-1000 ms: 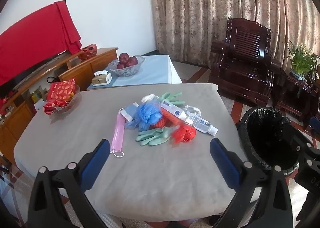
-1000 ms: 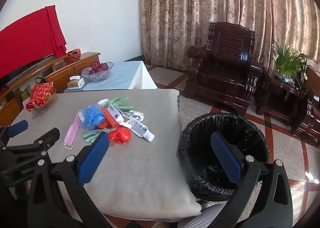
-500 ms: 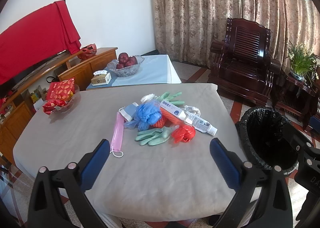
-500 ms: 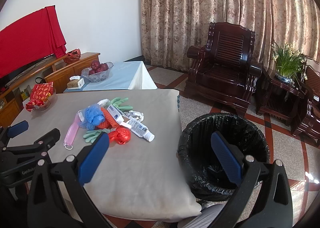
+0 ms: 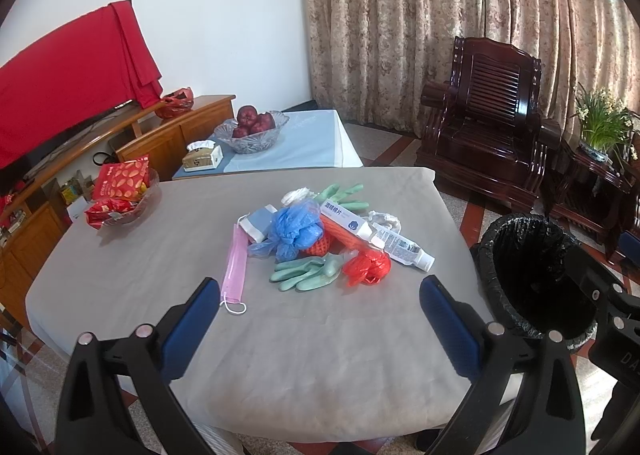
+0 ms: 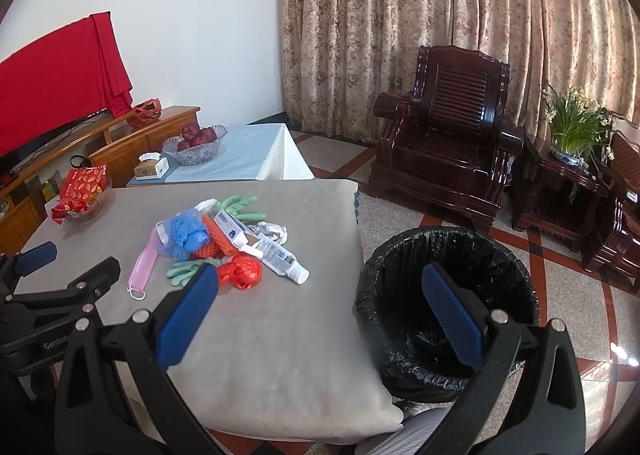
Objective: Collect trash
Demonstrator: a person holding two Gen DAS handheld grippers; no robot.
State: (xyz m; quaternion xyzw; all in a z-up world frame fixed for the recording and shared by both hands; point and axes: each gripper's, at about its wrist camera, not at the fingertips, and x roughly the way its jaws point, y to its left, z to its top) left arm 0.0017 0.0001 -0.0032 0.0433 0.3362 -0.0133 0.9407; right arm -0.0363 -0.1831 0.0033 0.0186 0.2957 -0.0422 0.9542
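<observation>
On the table (image 5: 120, 275), a heap of trash lies mid-cloth, with the lined bin (image 6: 448, 247) on the floor just off its right edge. Both the left gripper (image 5: 320, 295) and right gripper (image 6: 320, 287) hang near, fingers wide and empty. Largest to smallest: the tube (image 5: 400, 245) looks stiff and slick, best pinched mid-body; the gloves (image 5: 304, 273), blue bag (image 5: 294, 229) and mask (image 5: 234, 267) look light and limp, best pinched at a bunched fold.

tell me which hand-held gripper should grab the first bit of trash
Probably the left hand-held gripper: it is open and faces the trash pile head-on over the table. The right hand-held gripper, also open, sits nearer the black bin, with the pile off to its left.
</observation>
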